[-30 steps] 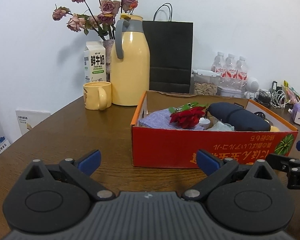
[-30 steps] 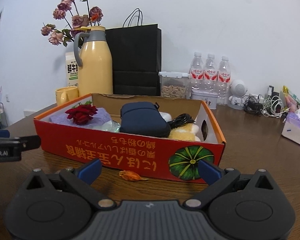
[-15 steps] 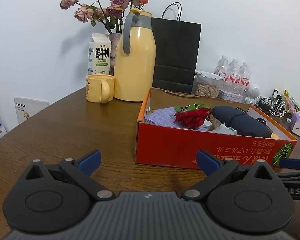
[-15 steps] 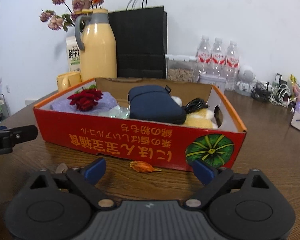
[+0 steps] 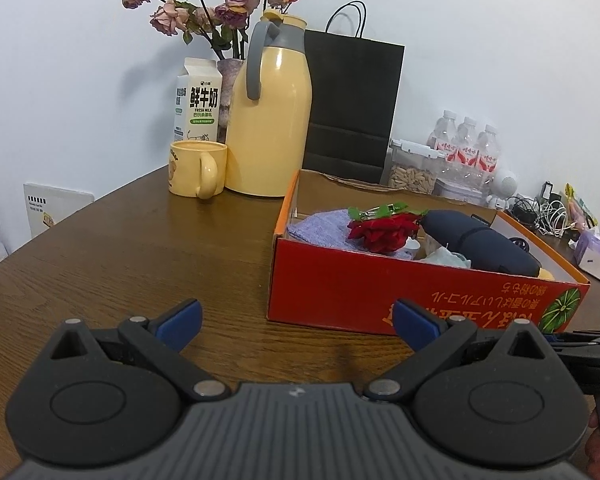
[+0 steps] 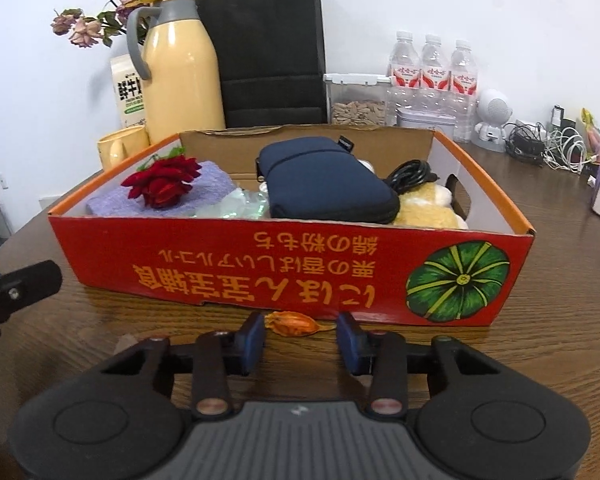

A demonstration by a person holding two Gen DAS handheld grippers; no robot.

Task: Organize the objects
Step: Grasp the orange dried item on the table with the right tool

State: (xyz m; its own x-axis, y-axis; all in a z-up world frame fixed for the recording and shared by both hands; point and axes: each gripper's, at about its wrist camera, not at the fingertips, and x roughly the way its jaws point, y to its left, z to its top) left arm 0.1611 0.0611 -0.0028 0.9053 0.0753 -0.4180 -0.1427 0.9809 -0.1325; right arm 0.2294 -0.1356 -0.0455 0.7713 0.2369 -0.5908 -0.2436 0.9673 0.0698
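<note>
While the left tongs (image 5: pixel 296 320) hang spread wide over the dark brown wooden worktop (image 5: pixel 132 248) with nothing between their blue pads, the left wrist view shows the red cardboard box with a pumpkin print (image 5: pixel 380 296) just ahead to the right. Inside it lie a red fabric rose (image 5: pixel 384 230) on a folded lilac cloth (image 5: pixel 320 226) and a navy zip pouch (image 5: pixel 484 244). Behind the box stand a pale yellow mug (image 5: pixel 196 172), a tall yellow thermos jug with a grey handle (image 5: pixel 270 120), a white milk carton (image 5: pixel 198 100) and a black paper bag (image 5: pixel 352 108).

In the right wrist view, the right tongs (image 6: pixel 300 340) have just been closing and now flank a small dried orange flower bud (image 6: pixel 294 323), which lies on the worktop just in front of the box's printed wall. The pads stand close on either side of the bud, but a gap shows at each end, so they are not yet pressing it. The left tongs' black tip shows at the left edge.
</note>
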